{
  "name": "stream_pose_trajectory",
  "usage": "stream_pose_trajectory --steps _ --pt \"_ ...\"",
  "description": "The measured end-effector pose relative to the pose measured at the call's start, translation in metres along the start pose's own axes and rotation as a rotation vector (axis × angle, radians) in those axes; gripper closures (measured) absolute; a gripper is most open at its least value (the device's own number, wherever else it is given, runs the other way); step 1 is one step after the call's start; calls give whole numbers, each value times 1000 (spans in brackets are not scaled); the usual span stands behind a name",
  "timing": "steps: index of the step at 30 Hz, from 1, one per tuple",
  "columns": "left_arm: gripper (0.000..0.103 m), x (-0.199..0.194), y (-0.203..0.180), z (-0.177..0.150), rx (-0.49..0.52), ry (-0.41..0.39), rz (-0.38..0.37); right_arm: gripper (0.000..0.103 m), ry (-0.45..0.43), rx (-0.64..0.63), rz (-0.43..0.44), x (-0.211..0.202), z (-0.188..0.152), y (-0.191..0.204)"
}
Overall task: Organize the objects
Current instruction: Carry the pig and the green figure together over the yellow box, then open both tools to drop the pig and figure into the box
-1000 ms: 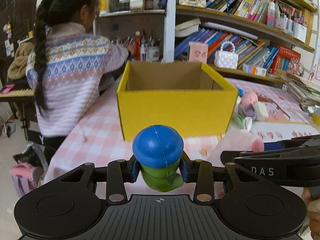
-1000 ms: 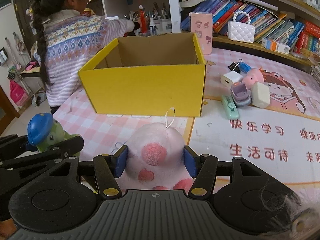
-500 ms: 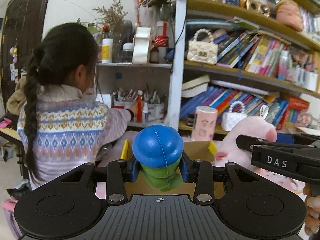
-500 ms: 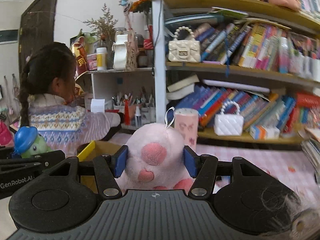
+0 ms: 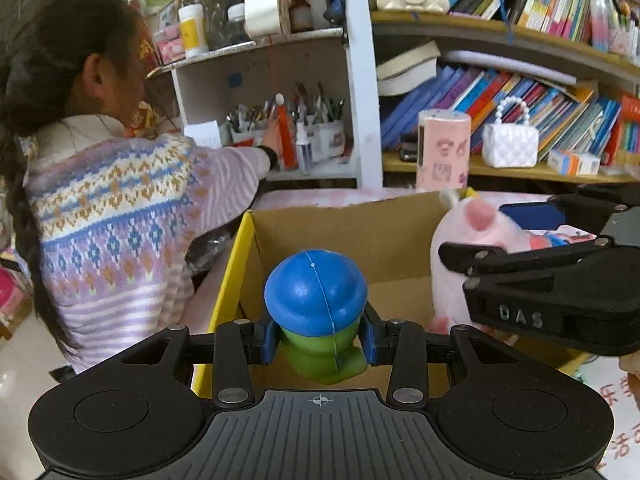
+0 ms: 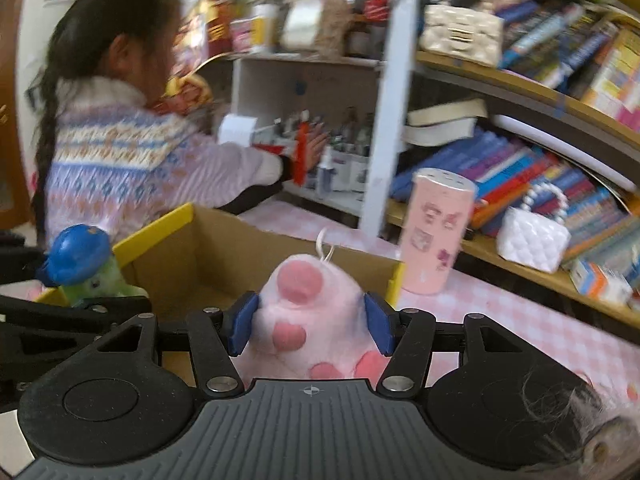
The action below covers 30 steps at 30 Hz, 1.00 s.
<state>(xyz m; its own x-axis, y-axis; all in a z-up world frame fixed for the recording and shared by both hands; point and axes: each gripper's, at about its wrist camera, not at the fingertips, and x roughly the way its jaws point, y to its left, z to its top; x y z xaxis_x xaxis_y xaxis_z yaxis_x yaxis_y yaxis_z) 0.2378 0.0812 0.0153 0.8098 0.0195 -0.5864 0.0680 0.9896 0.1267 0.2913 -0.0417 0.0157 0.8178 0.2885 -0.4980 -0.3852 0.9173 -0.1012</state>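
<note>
My left gripper (image 5: 318, 338) is shut on a green squishy toy with a blue cap (image 5: 316, 296), held over the open yellow cardboard box (image 5: 230, 280). The box's brown inside shows behind and under the toy. My right gripper (image 6: 308, 324) grips a pink plush toy (image 6: 304, 308) with its blue pads on both sides; its jaws are closing a little on the plush. The plush hangs over the box's right part (image 6: 224, 248). In the left wrist view the plush (image 5: 460, 248) sits just right of the green toy. The right wrist view shows the green toy (image 6: 80, 264) at far left.
A person in a patterned sweater (image 5: 120, 208) stands left of the box, reaching into a white shelf of pens (image 5: 288, 128). A pink cylinder (image 5: 442, 148) and a white handbag (image 5: 510, 146) stand behind the box by a bookshelf (image 5: 520, 92). The table has a pink checked cloth (image 6: 500, 312).
Both grippers rose from in front of the box and moved forward with their toys, which now hang over the box's opening. The right gripper has rolled and its view is blurred.
</note>
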Motion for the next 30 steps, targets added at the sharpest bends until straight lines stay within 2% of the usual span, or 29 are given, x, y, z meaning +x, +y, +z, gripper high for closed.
stream_pose_trajectory --steps 5,9,11,12,17,22,28,30 --pt "64 16 -2 -1 39 38 42 52 69 -96 86 24 -4 -2" --pt "64 30 -2 -5 45 85 54 54 133 -93 160 37 -7 -9" --pt "64 35 -4 -7 51 102 58 63 147 -104 204 39 -8 -11" --pt "64 37 -6 -8 57 110 59 71 162 -116 222 42 -9 -11" --pt "63 40 -10 -11 33 133 64 72 190 -196 238 47 -10 -14" --pt "62 42 -15 -12 14 153 65 74 175 -288 273 50 -13 -21" --pt "60 42 -21 -11 42 150 89 74 147 -317 309 50 -11 -21" --pt "54 43 -21 -10 38 150 91 71 148 -304 299 51 -9 -21"
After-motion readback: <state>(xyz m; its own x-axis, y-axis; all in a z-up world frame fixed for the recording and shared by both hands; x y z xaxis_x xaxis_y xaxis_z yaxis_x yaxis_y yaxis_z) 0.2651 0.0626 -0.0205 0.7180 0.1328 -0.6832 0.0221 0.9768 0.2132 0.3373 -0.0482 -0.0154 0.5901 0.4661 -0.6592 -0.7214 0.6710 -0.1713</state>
